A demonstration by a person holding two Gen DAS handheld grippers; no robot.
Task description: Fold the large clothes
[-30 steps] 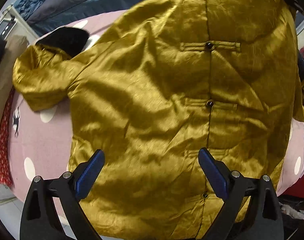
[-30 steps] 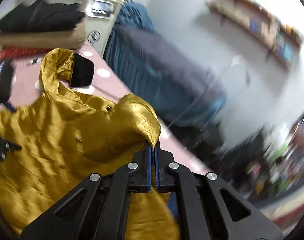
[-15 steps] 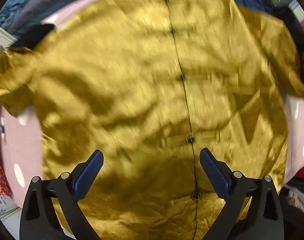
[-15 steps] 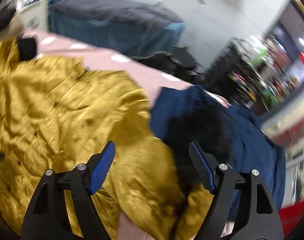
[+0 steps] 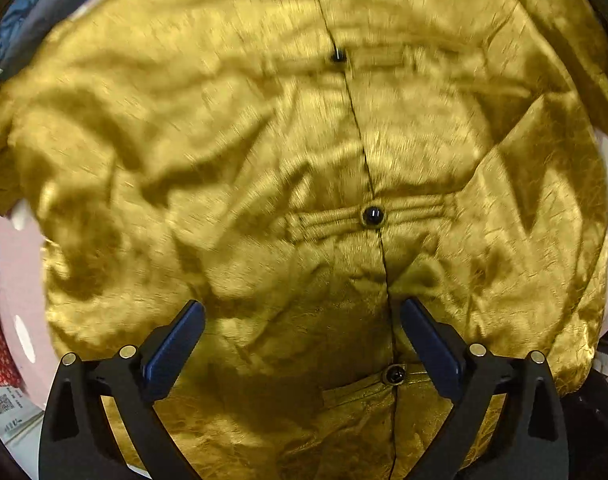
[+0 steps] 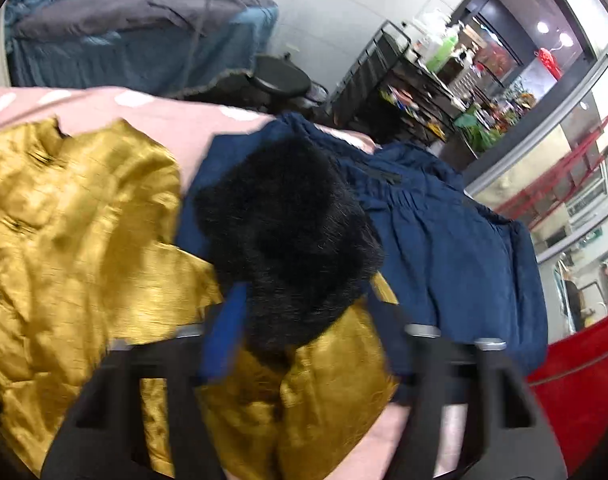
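Note:
A gold satin jacket [image 5: 263, 168] with black buttons down its front lies spread on a pink dotted cover. My left gripper [image 5: 301, 322] is open just above its lower front, next to the button line, holding nothing. In the right wrist view the jacket's sleeve [image 6: 83, 240] ends in a black fur cuff [image 6: 287, 240]. My right gripper [image 6: 308, 320] is open with the cuff between its blurred blue fingers [image 6: 223, 332]; whether they touch it I cannot tell.
A navy blue garment [image 6: 444, 232] lies beside the cuff on the pink cover [image 6: 175, 120]. A bed with blue bedding [image 6: 123, 32] stands behind. A black shelf rack [image 6: 416, 80] and a red cloth [image 6: 576, 380] are at the right.
My right gripper let go of the gold sleeve, opened, and moved down around the fur cuff. My left gripper stayed open and moved closer to the jacket front.

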